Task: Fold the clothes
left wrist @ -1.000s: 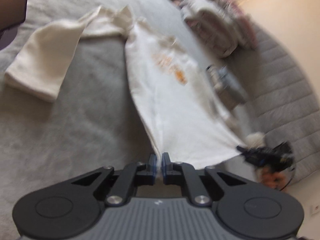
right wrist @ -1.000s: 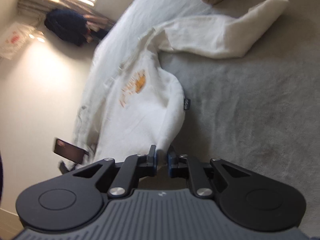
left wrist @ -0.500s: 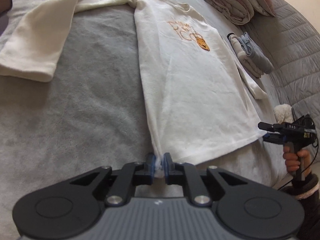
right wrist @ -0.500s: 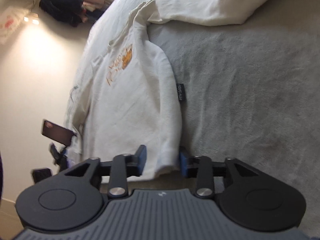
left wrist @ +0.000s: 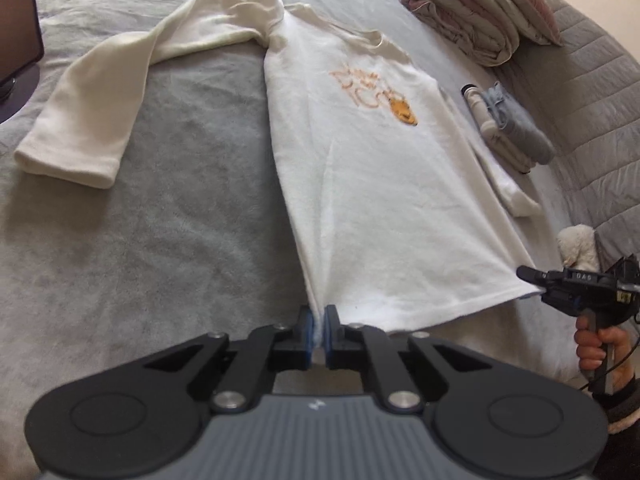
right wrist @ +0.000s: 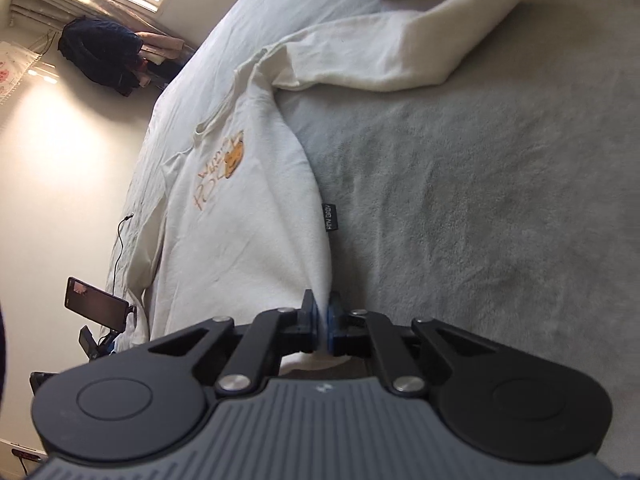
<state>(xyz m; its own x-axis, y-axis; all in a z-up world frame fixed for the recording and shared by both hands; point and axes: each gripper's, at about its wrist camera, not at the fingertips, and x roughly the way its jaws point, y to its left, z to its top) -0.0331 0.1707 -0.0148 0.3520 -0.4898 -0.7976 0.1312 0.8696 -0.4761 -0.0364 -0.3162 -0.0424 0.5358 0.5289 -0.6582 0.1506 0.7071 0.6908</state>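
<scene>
Left wrist view: a cream sweatshirt (left wrist: pixel 384 184) lies flat on the grey blanket (left wrist: pixel 168 248), stretching away from the left gripper (left wrist: pixel 319 330), whose blue pads are clamped on one hem corner. The right gripper (right wrist: pixel 323 326) pinches the other hem corner. One sleeve (left wrist: pixel 96 108) lies spread beyond and left of the left gripper; folded bedding (left wrist: pixel 472 12) sits far ahead to its right.

Soft, matt cream cloth sweatshirt (left wrist: pixel 380 184) on a fuzzy grey fleece blanket (left wrist: pixel 160 240) — grippers' matt black plastic.
</scene>
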